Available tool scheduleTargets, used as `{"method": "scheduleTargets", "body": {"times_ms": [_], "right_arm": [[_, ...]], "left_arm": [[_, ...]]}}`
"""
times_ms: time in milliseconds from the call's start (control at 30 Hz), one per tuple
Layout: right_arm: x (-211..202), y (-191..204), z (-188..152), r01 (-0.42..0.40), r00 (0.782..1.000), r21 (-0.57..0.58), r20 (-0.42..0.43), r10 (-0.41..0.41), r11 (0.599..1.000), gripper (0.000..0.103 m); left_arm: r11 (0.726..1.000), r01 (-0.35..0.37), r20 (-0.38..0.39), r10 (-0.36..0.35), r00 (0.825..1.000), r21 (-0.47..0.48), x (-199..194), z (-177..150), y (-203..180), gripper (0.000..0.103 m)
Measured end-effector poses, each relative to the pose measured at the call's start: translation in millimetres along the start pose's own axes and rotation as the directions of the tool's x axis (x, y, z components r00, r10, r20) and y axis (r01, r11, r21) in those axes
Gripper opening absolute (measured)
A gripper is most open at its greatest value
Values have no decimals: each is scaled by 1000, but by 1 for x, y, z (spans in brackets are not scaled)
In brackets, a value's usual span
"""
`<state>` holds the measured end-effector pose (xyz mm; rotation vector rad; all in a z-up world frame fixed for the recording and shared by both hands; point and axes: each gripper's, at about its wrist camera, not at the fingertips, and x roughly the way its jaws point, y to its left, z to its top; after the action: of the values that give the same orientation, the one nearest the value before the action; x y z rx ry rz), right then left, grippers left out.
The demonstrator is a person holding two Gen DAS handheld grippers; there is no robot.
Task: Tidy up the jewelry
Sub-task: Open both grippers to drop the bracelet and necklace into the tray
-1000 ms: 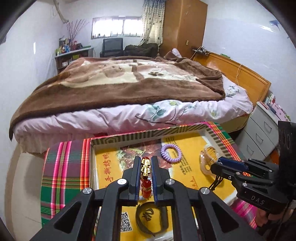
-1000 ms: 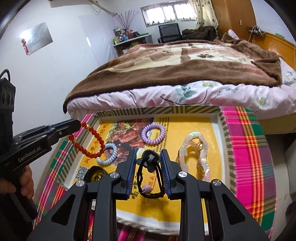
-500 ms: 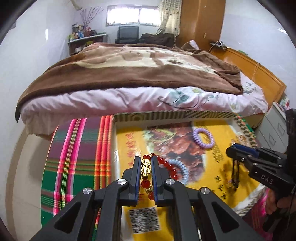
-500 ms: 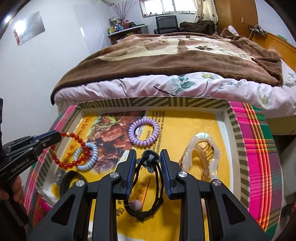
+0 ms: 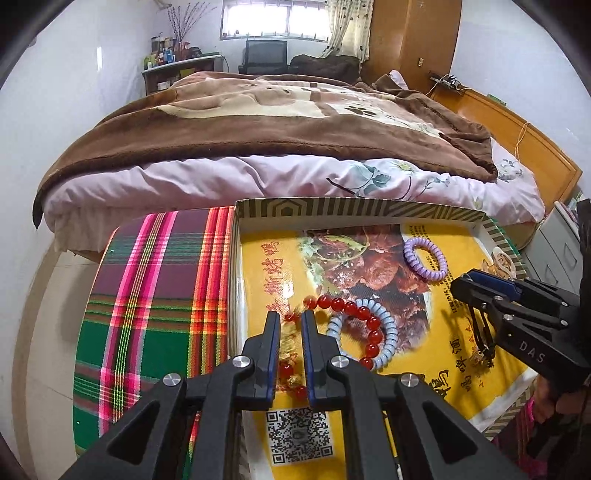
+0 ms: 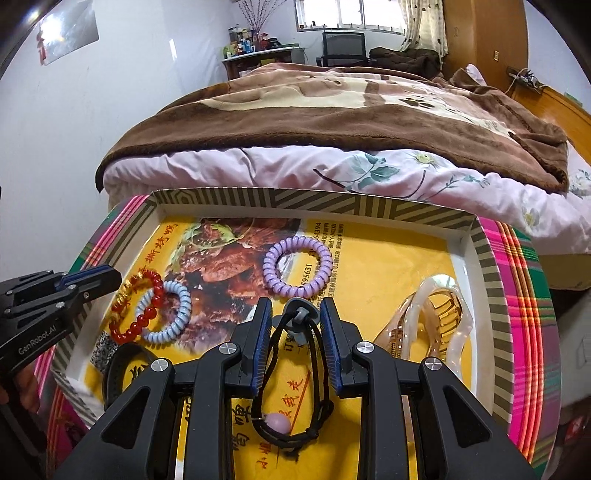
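Red glass-bead bracelet [image 5: 345, 308] is sitting pinched in your left hand-held gripper [image 5: 290, 325]; your right hand-held gripper [image 6: 295, 317] is clamping a black cord bracelet [image 6: 295, 373] over the yellow-lined tray [image 6: 369, 210].

A bed [image 5: 295, 177] filled the middle of the room, spread with a brown plush blanket [image 5: 273, 122] over a pink floral quilt [image 5: 369, 181], with an orange wooden headboard [image 5: 517, 136] at its right side. Beyond it stood a black office chair [image 5: 264, 55] under a bright window [image 5: 273, 18] hung with a patterned curtain [image 5: 347, 26], a cluttered desk [image 5: 177, 66] topped with bare twigs in a vase [image 5: 179, 26] to the left, and a tall wooden wardrobe [image 5: 413, 40] to the right. Nearer, a plaid cloth [image 5: 155, 302] in pink, green and purple covered the table, a grey drawer unit [image 5: 554, 251] stood at the far right, and a shiny sheet [image 6: 68, 31] was stuck on the white wall.
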<state>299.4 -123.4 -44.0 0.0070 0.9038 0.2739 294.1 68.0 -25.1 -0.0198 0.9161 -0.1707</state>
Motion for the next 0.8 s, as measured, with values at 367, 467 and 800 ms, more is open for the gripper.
{"method": "scheduleTargets", "body": {"times_ms": [367, 467, 800], "right_arm": [[-1, 4, -1, 2, 1000, -9, -3, -2, 1000, 31], [-7, 4, -1, -14, 1000, 3, 10, 14, 1000, 42], [-49, 13, -7, -49, 996, -2, 68, 49, 999, 47]], "left_arm": [[1000, 6, 1, -6, 1000, -9, -3, 0, -1, 44], [1000, 7, 6, -7, 1000, -10, -8, -1, -3, 53], [999, 35, 69, -36, 997, 12, -54, -10, -18, 58]]}}
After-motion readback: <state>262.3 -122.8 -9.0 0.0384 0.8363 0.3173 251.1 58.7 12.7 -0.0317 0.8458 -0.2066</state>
